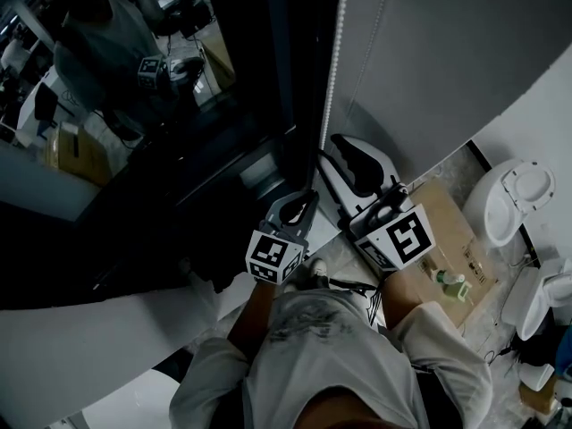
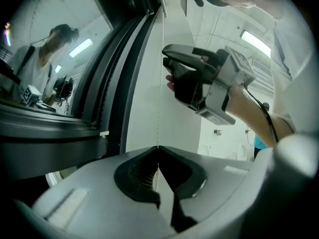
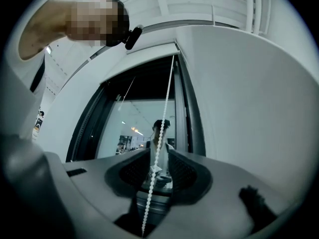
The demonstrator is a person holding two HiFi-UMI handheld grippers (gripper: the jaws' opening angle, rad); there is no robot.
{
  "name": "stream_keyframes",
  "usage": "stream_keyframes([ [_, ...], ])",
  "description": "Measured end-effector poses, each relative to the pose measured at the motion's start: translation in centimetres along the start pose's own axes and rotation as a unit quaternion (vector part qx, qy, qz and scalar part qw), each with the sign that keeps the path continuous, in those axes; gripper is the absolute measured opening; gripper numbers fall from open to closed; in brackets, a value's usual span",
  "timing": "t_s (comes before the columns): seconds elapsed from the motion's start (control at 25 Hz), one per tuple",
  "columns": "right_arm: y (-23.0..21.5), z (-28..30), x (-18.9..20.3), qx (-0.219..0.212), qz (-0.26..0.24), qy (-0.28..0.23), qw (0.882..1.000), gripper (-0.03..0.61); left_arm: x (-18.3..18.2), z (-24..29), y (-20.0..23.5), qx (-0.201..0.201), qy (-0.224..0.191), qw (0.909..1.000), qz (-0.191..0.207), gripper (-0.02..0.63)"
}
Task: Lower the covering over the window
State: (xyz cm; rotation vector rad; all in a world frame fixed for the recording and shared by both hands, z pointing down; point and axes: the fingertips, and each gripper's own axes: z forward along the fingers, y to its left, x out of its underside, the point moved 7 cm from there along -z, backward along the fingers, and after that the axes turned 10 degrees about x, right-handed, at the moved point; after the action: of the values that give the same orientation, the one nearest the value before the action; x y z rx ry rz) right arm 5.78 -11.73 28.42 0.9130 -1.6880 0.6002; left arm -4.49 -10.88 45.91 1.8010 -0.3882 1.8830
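The chain [image 1: 332,61] hangs straight up and down along the right edge of the window [image 1: 179,150], between the dark glass and the pale wall [image 1: 447,61]. In the head view its long axis runs from 12 o'clock at the top edge toward 6 and ends where my two grippers meet it, near the middle of the picture. My left gripper [image 1: 307,199] is the nearer one. My right gripper [image 1: 344,146] sits at its 1 o'clock, further up the chain. From here I cannot tell what either pair of fingers is doing.

The left gripper view settles that for the left gripper [image 2: 158,151]. Its fingers are clenched on the chain [image 2: 162,83], which comes down from 12 o'clock as a thin pale line and goes in exactly where the tips meet. Only this view shows the right gripper [image 2: 169,66] from the side, up at 1 o'clock, with my hand behind it.

The right gripper view alone shows the single beads. The chain [image 3: 162,133] rises from 6 o'clock, leaning slightly toward 1. It passes between the fingers of the right gripper [image 3: 158,156], which are released and stand apart, clear of it. Behind it the window [image 3: 144,118] reflects a person. I cannot make out the covering itself.
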Motion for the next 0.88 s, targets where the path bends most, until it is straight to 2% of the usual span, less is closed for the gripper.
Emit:
stream_keyframes([
  [0.16,0.0,0.4,-0.7,0.006,0.008,-0.020,1.000,0.118,2.2,-0.1,0.0,0.002,0.024,0.9996,-0.018,0.015],
  [0.4,0.2,1.3,-0.8,0.006,0.009,-0.021,1.000,0.117,4.7,-0.2,-0.4,0.009,0.054,0.9980,-0.032,0.015],
  [0.44,0.3,1.4,-0.8,0.007,0.012,-0.021,1.000,0.099,5.0,-0.3,-0.5,0.010,0.056,0.9978,-0.034,0.015],
  [0.52,0.3,1.4,-0.7,0.010,0.013,-0.016,1.000,0.033,5.1,-0.4,-0.6,0.011,0.056,0.9977,-0.035,0.015],
  [0.76,0.6,1.3,-1.0,-0.002,0.050,-0.029,0.998,0.025,5.0,-0.8,-0.5,0.011,0.054,0.9981,-0.027,0.021],
  [0.88,0.3,0.9,-0.3,-0.004,0.055,-0.018,0.998,0.025,4.0,-1.2,-0.7,0.012,0.032,0.9991,-0.024,0.025],
])
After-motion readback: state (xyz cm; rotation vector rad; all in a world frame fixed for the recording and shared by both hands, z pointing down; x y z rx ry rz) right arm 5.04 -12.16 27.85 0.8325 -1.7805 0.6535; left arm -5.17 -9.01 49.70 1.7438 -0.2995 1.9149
